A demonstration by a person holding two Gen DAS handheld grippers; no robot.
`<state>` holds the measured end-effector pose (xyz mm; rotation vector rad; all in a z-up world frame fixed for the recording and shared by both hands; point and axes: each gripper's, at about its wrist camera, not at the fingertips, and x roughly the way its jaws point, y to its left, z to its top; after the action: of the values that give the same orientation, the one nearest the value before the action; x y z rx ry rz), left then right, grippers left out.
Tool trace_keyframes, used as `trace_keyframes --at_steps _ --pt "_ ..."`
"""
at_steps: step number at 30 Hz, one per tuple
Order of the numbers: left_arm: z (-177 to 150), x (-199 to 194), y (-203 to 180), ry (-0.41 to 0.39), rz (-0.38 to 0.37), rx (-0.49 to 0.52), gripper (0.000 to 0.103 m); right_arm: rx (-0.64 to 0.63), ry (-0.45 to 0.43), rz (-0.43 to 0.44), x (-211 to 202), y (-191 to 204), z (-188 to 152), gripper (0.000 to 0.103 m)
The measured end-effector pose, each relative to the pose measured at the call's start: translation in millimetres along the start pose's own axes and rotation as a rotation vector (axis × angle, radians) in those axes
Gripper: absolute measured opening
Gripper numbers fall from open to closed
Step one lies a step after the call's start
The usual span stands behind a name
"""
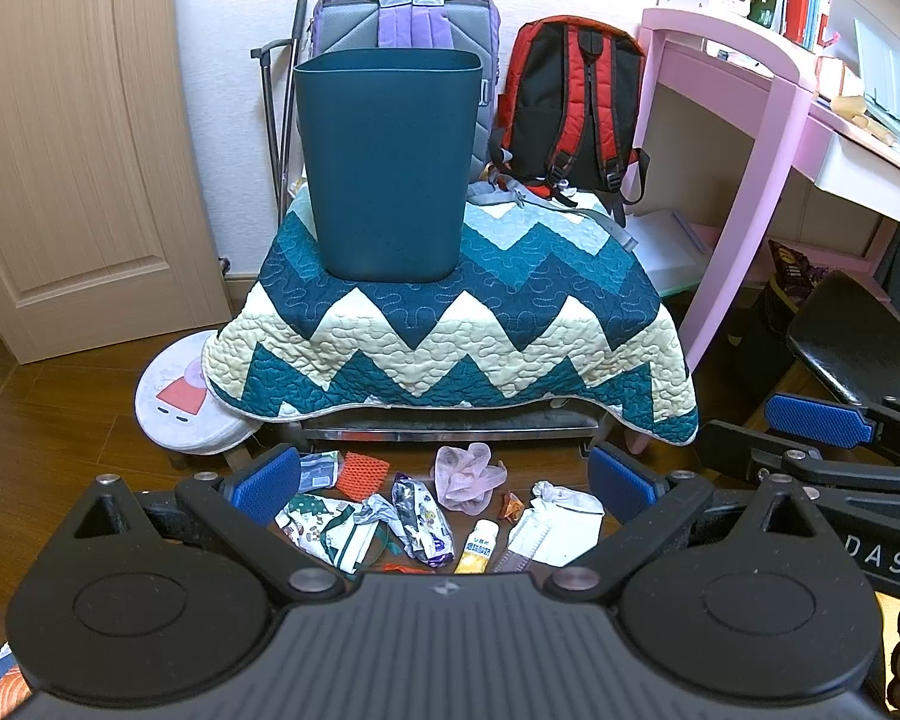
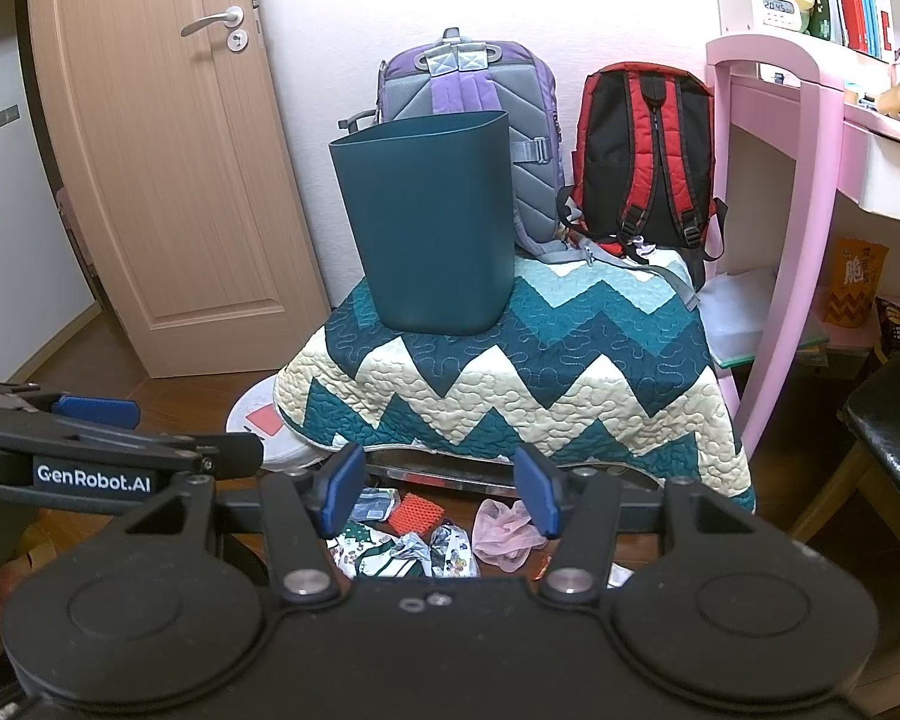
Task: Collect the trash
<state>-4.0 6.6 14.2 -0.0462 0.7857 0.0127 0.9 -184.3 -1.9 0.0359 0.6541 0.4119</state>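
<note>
A dark teal bin [image 1: 387, 162] stands upright on a low table covered by a zigzag quilt [image 1: 450, 336]; it also shows in the right wrist view [image 2: 432, 222]. Several pieces of trash lie on the wood floor in front of the table: a pink net [image 1: 468, 477], an orange mesh piece [image 1: 363, 471], crumpled wrappers [image 1: 420, 516], a yellow tube [image 1: 479, 546] and white paper [image 1: 561, 519]. My left gripper [image 1: 441, 480] is open and empty above the trash. My right gripper [image 2: 441, 489] is open and empty, to the right of the left one.
A purple backpack [image 1: 405, 6] and a red backpack [image 1: 576, 102] lean on the wall behind the table. A round stool [image 1: 183, 402] sits at the left, a pink desk [image 1: 750, 120] and a black chair [image 1: 858, 342] at the right, a door [image 1: 72, 138] at the far left.
</note>
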Motion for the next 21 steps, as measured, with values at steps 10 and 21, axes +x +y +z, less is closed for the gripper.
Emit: trace_keyframes --at_steps 10,21 --pt "1 0 0 0.002 -0.002 -0.001 0.103 0.002 0.000 0.000 -1 0 -1 0.055" --pt "2 17 3 0.047 -0.021 -0.025 0.103 0.024 0.019 -0.006 5 -12 1 0.055"
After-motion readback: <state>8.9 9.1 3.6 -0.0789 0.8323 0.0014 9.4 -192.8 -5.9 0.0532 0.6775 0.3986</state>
